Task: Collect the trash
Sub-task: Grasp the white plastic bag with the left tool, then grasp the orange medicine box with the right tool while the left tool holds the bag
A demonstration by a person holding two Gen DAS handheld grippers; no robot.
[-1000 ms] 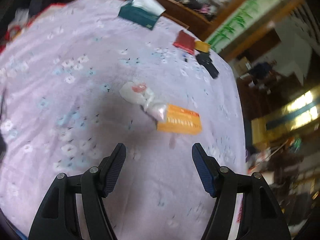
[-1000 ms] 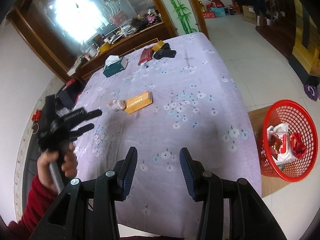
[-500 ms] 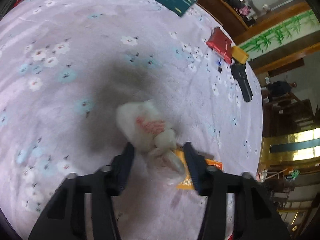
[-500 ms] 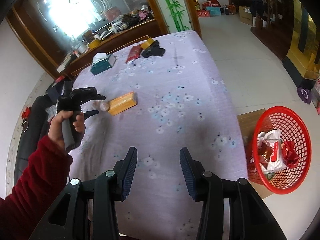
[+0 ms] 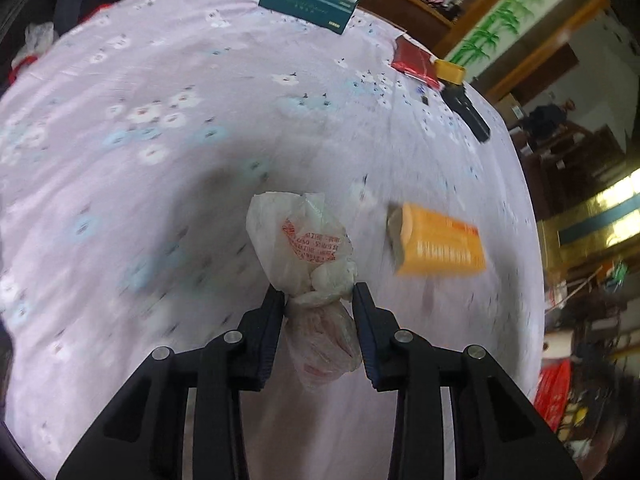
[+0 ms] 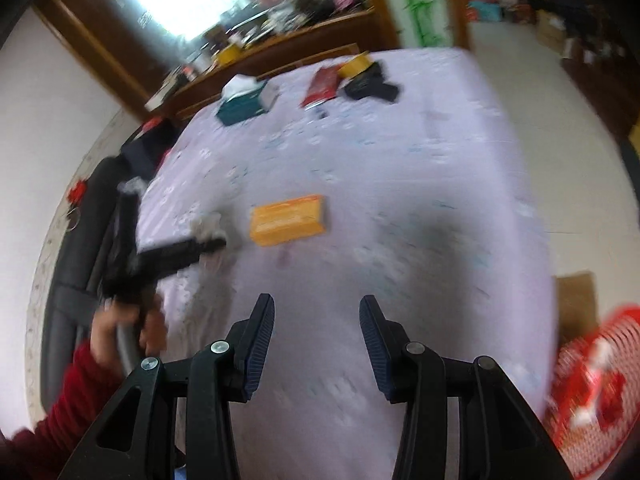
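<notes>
The knotted white plastic bag (image 5: 304,240) with red print is pinched at its knot between the two fingers of the left gripper (image 5: 319,294); the puffed upper part stands beyond the fingertips and a crumpled lower part hangs back between the jaws. It sits over the lilac flowered cloth of the table (image 5: 160,160), about midway along the table's length and toward its left edge; whether it touches the cloth cannot be told. In the right wrist view the bag (image 6: 208,224) shows only as a pale blur at the tip of the left gripper (image 6: 212,245), which a hand (image 6: 132,326) in a red sleeve holds

Just to the bag's right an orange box (image 5: 438,245) lies flat on the cloth, apart from the bag. Toward the far edge lie a dark green tissue box (image 5: 306,7), and near the far right corner a red packet (image 5: 414,60), a yellow box (image 5: 450,71) and a black object (image 5: 466,110) close together

The right gripper (image 6: 317,316) hangs over the near edge of the table with its jaws spread and nothing between them. Beside the table's near right corner, on the floor, stands a red mesh basket (image 6: 596,380) with blurred red and white contents
</notes>
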